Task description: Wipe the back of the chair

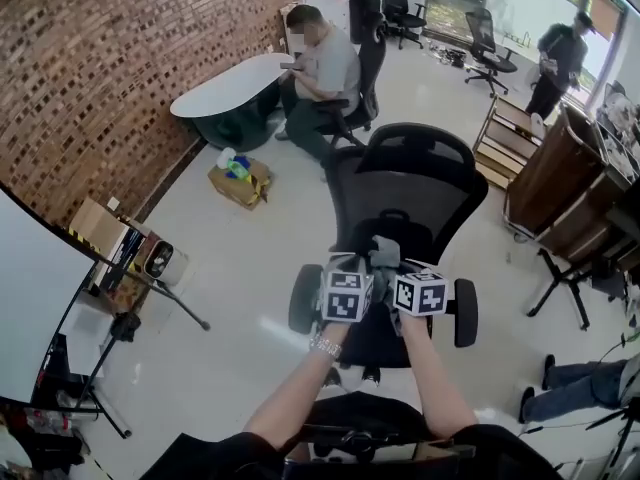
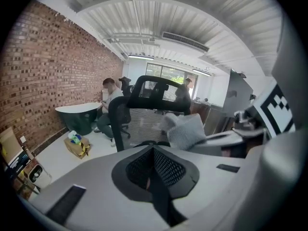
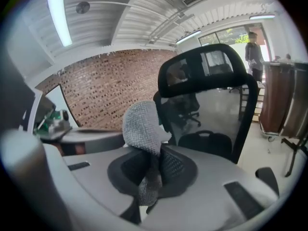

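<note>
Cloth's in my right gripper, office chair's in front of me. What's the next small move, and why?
Probably ease the right gripper forward until the grey cloth presses on the chair's mesh backrest. Its jaws are clamped on the cloth, which seems to hang just short of the mesh. The left gripper is shut on nothing.

A black office chair [image 1: 405, 193] stood upright before me, with a tall see-through mesh back, a curved headrest on top and an armrest at each side. A grey knitted cloth [image 3: 142, 129] was pinched between my right fingers [image 3: 175, 165], bunched upward, near the lower backrest.
</note>
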`<state>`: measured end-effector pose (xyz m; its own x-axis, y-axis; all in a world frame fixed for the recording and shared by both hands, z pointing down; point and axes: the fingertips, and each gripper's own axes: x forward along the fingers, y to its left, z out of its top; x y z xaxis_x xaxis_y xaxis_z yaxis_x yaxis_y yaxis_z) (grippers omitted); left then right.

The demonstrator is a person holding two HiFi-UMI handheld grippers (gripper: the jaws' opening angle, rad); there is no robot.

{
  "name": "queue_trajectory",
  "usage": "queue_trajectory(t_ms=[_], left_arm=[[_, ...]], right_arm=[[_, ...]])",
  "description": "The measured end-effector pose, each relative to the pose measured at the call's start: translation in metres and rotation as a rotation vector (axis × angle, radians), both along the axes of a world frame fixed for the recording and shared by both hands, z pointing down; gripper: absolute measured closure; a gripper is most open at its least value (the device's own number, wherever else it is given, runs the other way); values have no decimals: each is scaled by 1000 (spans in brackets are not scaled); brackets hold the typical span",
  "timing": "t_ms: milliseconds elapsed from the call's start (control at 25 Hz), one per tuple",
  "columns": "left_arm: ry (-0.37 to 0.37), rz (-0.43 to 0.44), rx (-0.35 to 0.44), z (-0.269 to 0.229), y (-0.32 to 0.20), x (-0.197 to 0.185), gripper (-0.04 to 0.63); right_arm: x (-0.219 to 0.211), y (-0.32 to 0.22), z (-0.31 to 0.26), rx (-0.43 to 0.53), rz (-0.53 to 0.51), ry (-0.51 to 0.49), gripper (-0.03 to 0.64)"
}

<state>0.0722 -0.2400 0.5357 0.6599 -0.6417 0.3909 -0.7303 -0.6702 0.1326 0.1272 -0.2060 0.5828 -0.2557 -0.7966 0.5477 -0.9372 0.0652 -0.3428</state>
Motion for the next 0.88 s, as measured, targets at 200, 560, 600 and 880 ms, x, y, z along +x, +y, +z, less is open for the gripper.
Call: queue_trajectory(t_ms=[200,560,600,880], left_arm=[[-12,11,22,-11,-15,4,592],[-10,-74,69,-32,-48,-4,591],[-9,-76,69,-32,-49,-4,592],[-25,-47,81,-21,-53,13,592]], right_arm=[[40,-95,-62,142,22,30,591],[79,-218,-114,261,72,162,591],[91,-219,-112,257,100,185,591],[222,-165,-106,226,321,321,591]])
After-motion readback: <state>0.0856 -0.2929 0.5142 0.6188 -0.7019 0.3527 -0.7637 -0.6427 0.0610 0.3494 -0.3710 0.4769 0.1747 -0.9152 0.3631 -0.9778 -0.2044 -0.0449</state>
